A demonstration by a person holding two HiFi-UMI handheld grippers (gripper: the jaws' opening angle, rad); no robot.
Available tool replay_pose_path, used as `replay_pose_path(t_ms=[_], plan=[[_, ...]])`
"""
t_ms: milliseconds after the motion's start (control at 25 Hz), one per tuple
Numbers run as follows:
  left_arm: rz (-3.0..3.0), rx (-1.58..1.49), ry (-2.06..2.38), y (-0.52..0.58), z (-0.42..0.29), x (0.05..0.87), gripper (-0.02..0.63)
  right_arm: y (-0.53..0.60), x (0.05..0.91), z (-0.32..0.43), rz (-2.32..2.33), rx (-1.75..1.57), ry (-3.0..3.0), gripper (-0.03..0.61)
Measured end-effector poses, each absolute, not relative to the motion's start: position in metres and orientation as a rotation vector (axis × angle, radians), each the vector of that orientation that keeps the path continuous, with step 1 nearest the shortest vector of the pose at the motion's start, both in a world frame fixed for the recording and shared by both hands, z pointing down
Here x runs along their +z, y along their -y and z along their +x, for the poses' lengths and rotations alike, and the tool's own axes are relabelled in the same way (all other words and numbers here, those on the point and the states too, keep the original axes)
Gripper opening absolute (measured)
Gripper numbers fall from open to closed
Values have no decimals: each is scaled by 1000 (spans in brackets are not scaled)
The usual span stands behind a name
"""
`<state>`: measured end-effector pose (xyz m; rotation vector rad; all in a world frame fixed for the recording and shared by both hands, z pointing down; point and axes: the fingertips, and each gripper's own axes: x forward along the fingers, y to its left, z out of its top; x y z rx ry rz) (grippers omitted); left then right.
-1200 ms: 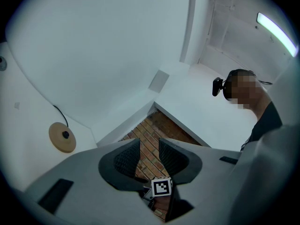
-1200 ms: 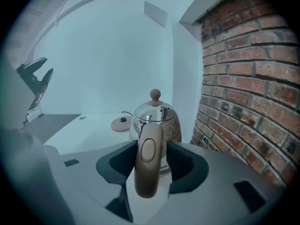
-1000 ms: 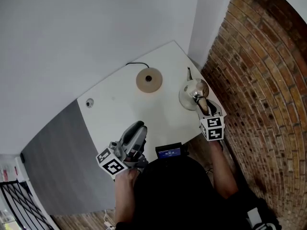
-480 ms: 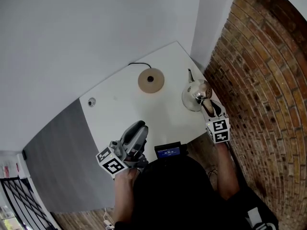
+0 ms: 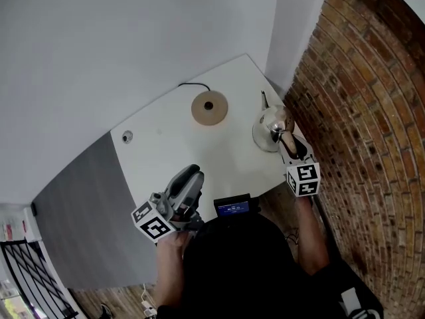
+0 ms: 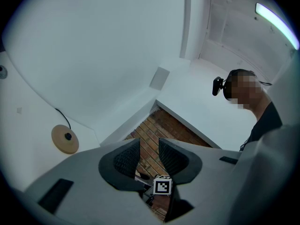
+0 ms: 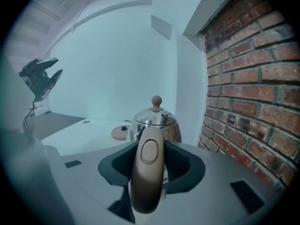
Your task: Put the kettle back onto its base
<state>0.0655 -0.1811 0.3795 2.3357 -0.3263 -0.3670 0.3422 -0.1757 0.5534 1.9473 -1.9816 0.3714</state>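
Right gripper (image 7: 150, 159) reaches in from 5 o'clock, tipped down; its fingers, just closing, clamp the handle of the kettle (image 5: 269, 128). Kettle stands on the worktop (image 5: 172, 145), base (image 5: 209, 107) at its 10 o'clock. Left gripper (image 6: 149, 156) roughly level, fingers apart, empty.

A black top (image 5: 232, 264) covers the person, and the grey left gripper (image 5: 189, 177) and right gripper (image 5: 289, 146) (dark ribbed jaws) carry black-and-white marker cubes (image 5: 151, 223).

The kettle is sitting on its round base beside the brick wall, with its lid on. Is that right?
No: the kettle stands on the bare table, apart from its round base, as the head view shows. It is beside the brick wall, with its lid on.
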Motion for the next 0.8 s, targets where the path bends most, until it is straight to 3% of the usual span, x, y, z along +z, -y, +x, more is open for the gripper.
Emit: replay_pose_path(t_ms=[800], plan=[[2285, -467, 413, 178, 38, 387, 121, 187, 504, 333, 1988, 386, 2119, 158]])
